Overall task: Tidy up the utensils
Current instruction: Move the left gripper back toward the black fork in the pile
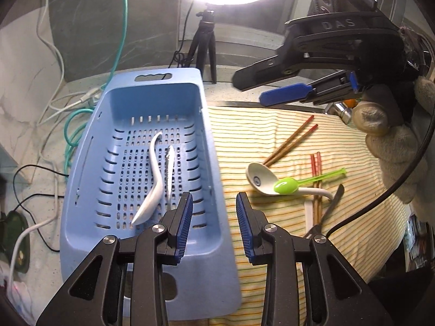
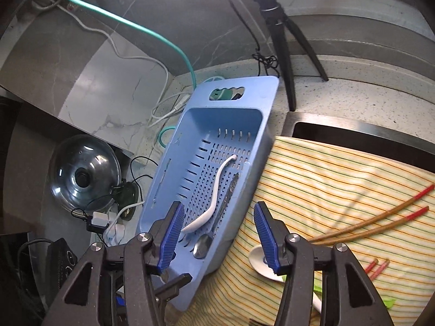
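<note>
A blue slotted basket holds a white spoon and a metal spoon. To its right, on a striped cloth, lie a white ceramic spoon, a green plastic spoon, brown chopsticks with red tips, a second red pair and a dark utensil. My left gripper hangs open over the basket's right rim, with nothing between its pads. My right gripper is open and empty above the basket's near end.
A black tripod stands behind the basket under a bright ring light. White, teal and black cables trail on the counter to the left. A glass pot lid sits left of the basket. A sink edge shows behind the cloth.
</note>
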Available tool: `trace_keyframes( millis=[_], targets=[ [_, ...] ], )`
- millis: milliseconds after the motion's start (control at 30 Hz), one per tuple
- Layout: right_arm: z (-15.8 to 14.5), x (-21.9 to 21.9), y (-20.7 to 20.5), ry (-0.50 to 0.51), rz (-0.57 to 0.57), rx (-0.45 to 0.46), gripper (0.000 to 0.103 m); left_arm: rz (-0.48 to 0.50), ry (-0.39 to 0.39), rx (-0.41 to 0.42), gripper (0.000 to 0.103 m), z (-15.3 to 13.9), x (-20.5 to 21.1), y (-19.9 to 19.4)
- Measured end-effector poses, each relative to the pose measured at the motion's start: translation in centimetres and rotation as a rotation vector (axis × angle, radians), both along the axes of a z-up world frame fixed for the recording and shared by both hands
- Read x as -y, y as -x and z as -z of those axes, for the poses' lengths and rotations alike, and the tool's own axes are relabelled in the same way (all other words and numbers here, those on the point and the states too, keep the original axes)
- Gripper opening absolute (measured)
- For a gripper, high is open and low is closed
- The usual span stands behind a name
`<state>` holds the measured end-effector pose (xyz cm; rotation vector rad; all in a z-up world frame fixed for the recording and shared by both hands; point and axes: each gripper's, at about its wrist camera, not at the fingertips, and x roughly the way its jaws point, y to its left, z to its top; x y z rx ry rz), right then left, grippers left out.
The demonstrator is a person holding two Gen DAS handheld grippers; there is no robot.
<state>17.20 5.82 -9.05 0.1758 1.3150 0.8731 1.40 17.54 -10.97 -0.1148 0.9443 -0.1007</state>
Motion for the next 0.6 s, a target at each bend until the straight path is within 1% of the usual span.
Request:
trace_keyframes(
  millis=[100, 200, 233, 267, 333, 433, 600],
  targets=[
    [-0.9, 1.8, 0.0, -0.012, 0.016, 0.006, 0.05, 0.018, 0.009, 0.001, 0.032, -0.4, 0.5, 0.0],
    [-1.8, 4.3, 0.0, -0.029, 0.041, 0.006, 0.05, 0.042, -0.004, 0.004, 0.032, -0.6, 1.5, 0.1],
    [-2.1, 5.3, 0.0, -0.033, 0.053, 0.009, 0.05, 0.055, -0.005, 0.003, 0.034, -0.7, 1.9, 0.1],
    [-2.2, 6.2, 0.0, -0.037, 0.063, 0.013, 0.05, 0.063, -0.009, 0.004, 0.039, -0.7, 2.2, 0.0],
    [-2.3, 8.1, 0.2, -0.036, 0.087, 0.014, 0.05, 0.079, -0.017, 0.006, 0.041, -0.8, 3.0, -0.1],
    [-1.6, 11.3, 0.6, -0.029, 0.132, -0.006, 0.05, 0.109, -0.005, 0.0, 0.041, -0.6, 4.1, -0.2],
    [0.6, 16.1, 1.9, -0.001, 0.202, -0.042, 0.05, 0.159, 0.018, -0.034, 0.041, 0.4, 5.9, -0.2]
  ],
)
